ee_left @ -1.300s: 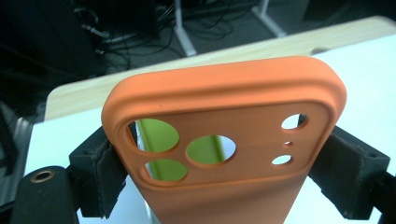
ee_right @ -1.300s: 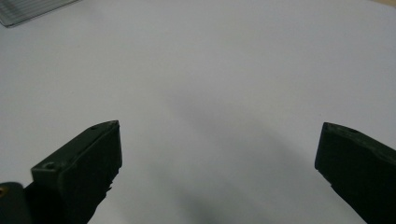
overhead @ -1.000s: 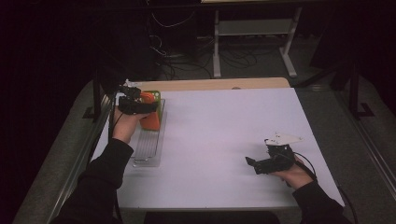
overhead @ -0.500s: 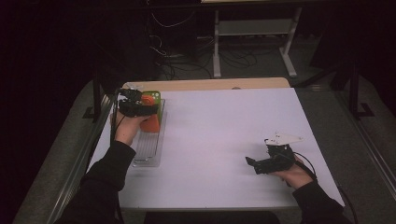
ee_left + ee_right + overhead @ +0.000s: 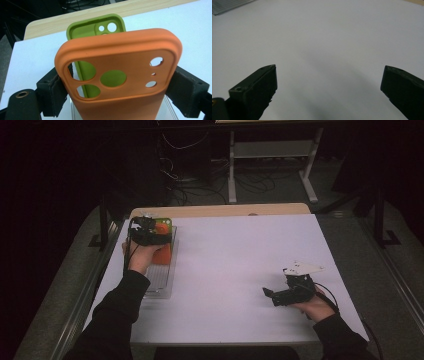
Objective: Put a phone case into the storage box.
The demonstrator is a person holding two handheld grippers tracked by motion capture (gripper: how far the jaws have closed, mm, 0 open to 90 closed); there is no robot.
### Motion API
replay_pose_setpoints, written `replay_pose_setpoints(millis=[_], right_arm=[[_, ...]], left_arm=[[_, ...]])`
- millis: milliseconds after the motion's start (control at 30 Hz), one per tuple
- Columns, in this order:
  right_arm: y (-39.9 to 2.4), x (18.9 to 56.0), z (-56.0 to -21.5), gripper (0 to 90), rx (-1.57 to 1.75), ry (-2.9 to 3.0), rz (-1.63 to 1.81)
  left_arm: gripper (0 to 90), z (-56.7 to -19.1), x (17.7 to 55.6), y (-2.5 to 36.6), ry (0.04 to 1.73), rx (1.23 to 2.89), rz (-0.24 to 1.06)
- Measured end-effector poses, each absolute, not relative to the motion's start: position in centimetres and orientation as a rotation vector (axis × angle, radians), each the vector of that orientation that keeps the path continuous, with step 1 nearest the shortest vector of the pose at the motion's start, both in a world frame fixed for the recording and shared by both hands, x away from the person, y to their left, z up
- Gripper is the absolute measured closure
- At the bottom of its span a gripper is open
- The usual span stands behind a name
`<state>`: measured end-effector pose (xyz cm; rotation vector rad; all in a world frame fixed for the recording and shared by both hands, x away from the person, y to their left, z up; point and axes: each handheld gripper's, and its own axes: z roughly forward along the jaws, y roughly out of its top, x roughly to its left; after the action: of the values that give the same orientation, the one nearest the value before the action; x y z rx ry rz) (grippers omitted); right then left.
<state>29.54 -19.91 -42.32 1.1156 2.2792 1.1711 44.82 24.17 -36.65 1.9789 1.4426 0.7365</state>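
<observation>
My left gripper (image 5: 150, 235) is shut on an orange phone case (image 5: 130, 57), its black pads (image 5: 53, 90) pressing on the case's two long sides. The case stands upright with its camera cut-outs at the top, over the far end of a clear ribbed tray (image 5: 157, 282) at the table's left. Just behind it lies a green phone case (image 5: 85, 28), hollow side up, which in the high view is a green edge (image 5: 167, 221) past the gripper. My right gripper (image 5: 272, 296) rests low near the front right of the table. Its jaws stand wide apart (image 5: 329, 82) over bare white surface, holding nothing.
The white table (image 5: 240, 260) has a wooden strip (image 5: 220, 210) along its far edge. Metal rails run down both sides of the table. Beyond it, the dark floor holds cables and a white stand (image 5: 272, 150).
The left hand with the orange case has drifted very slightly toward the table's left. The right hand has stayed where it was.
</observation>
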Motion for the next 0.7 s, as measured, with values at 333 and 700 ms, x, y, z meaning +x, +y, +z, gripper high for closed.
replay_pose_setpoints(millis=[333, 700], right_arm=[[-19.8, 29.5, -42.4, 0.0, 1.111, 2.284, 1.169], [-19.8, 29.4, -42.4, 0.0, 1.11, 2.287, 1.165]], left_arm=[[13.0, -37.5, 46.8, 24.2, 1.425, 1.984, 0.737], [12.0, -38.3, 48.4, 24.7, 1.453, 1.909, 0.713]])
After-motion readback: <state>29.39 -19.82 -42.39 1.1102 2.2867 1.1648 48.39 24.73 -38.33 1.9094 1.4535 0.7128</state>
